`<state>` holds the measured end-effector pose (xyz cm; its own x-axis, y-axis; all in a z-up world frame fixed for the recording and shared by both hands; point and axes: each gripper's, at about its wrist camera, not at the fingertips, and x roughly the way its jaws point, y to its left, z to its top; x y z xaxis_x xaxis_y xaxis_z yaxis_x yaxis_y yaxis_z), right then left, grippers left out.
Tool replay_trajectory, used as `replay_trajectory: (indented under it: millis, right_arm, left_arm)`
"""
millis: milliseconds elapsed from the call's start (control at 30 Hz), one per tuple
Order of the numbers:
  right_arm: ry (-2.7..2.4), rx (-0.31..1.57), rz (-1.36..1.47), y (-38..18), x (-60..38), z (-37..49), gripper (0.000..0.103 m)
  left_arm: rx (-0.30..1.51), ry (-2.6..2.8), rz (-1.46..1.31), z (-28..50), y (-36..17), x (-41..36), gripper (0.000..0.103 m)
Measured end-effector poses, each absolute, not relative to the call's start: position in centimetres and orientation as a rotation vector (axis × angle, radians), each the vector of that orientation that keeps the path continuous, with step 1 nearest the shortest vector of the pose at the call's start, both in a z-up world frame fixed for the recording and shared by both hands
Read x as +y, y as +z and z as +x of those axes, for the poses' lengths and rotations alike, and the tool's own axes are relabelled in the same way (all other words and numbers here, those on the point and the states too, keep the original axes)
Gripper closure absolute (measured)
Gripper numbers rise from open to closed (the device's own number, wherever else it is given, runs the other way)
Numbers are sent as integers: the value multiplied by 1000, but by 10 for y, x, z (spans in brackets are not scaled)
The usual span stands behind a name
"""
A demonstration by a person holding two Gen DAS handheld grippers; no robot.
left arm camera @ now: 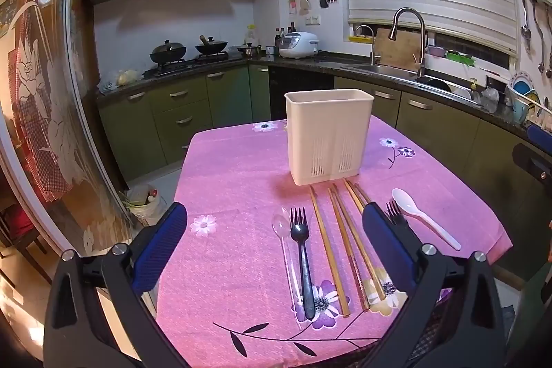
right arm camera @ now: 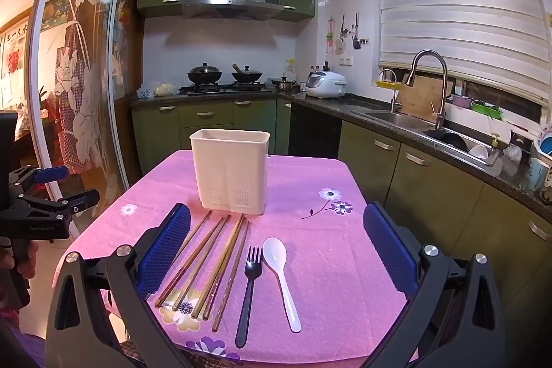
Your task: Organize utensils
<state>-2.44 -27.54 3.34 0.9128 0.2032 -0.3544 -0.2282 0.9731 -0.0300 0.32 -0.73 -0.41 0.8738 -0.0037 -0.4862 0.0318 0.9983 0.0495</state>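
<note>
A white slotted utensil holder stands upright on the pink flowered tablecloth. In front of it lie a clear plastic spoon, a black fork, several wooden chopsticks, a second black fork and a white spoon. My left gripper is open and empty, above the table's near edge. My right gripper is open and empty, over the fork and white spoon. The left gripper also shows at the left edge of the right wrist view.
Green kitchen cabinets run behind and to the right of the table, with a stove and pots, a rice cooker and a sink with tap. A floral glass sliding door stands to the left. A bag lies on the floor.
</note>
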Motion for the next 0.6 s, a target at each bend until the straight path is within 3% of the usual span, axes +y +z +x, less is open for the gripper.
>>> replay_trajectory:
  millis: [600]
  right_arm:
    - [208,356,-74,35,-275,-25,4]
  left_arm:
    - [510,-22,65,3,-5,-9,6]
